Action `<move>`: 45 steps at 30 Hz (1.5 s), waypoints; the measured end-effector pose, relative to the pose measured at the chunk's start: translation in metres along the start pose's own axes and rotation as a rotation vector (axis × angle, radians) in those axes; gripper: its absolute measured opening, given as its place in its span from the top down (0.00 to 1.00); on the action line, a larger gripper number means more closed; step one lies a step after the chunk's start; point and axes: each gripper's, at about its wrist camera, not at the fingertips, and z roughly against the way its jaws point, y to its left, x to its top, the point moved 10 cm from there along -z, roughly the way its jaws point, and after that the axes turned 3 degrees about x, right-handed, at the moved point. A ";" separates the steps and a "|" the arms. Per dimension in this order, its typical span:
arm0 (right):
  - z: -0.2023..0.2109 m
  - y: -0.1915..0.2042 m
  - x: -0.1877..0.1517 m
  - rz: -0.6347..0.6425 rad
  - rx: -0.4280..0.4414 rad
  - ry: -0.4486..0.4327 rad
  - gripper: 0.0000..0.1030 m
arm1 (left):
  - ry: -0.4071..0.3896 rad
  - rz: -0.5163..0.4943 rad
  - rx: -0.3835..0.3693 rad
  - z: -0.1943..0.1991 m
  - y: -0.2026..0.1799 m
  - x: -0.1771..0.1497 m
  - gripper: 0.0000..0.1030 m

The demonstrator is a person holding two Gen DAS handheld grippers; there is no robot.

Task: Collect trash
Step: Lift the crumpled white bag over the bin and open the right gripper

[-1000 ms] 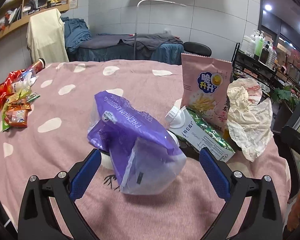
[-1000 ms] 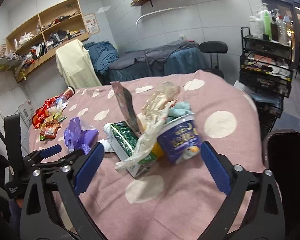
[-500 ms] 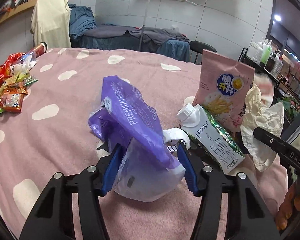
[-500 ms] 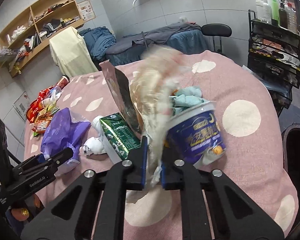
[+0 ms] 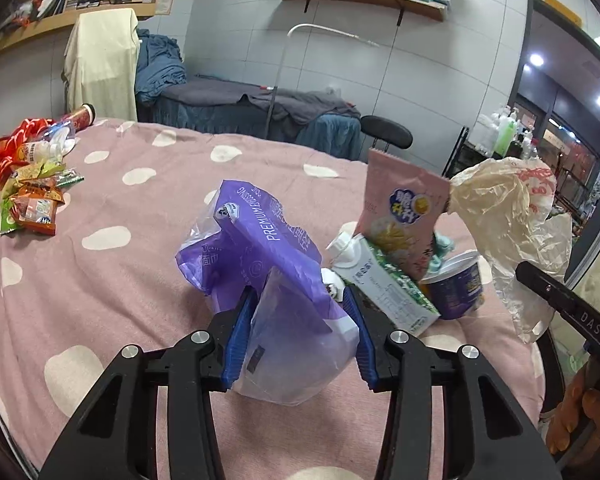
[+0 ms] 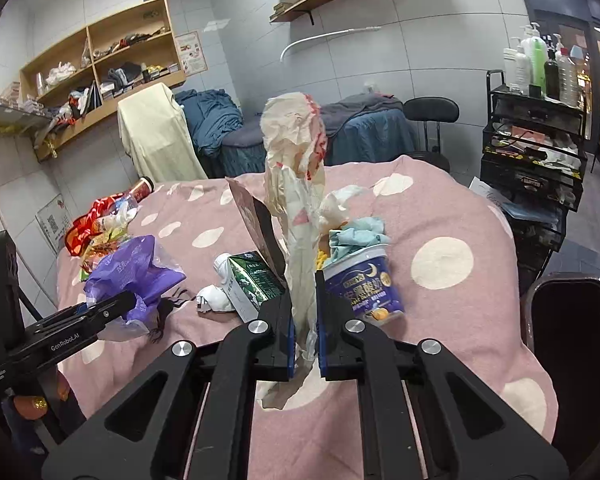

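Closing my left gripper (image 5: 300,316) on the purple bag (image 5: 268,264) mid-tabletop (image 5: 100,280) while my right gripper (image 6: 304,320), wide a second ago, now clamps the crumpled wrapper (image 6: 296,184) at the near edge, both pieces look ready to lift.

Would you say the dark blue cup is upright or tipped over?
Upright: the dark blue cup stands on its base on the pink cloth, crumpled tissue sticking out.

One carton (image 5: 384,284), one cup (image 5: 456,284), two bags (image 5: 268,256).

black stool (image 5: 386,135) beside blue-draped bed (image 5: 236,114)
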 end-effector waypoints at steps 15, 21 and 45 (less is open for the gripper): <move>0.077 -0.040 0.002 -0.060 -0.079 -0.128 0.91 | -0.084 -0.069 -0.158 0.033 -0.068 0.014 0.57; 0.108 -0.087 -0.005 -0.132 -0.179 -0.170 0.91 | -0.089 -0.141 -0.230 0.035 -0.110 0.012 0.57; 0.123 -0.274 -0.108 -0.424 -0.505 0.024 0.91 | 0.012 -0.358 -0.456 0.028 -0.245 -0.034 0.57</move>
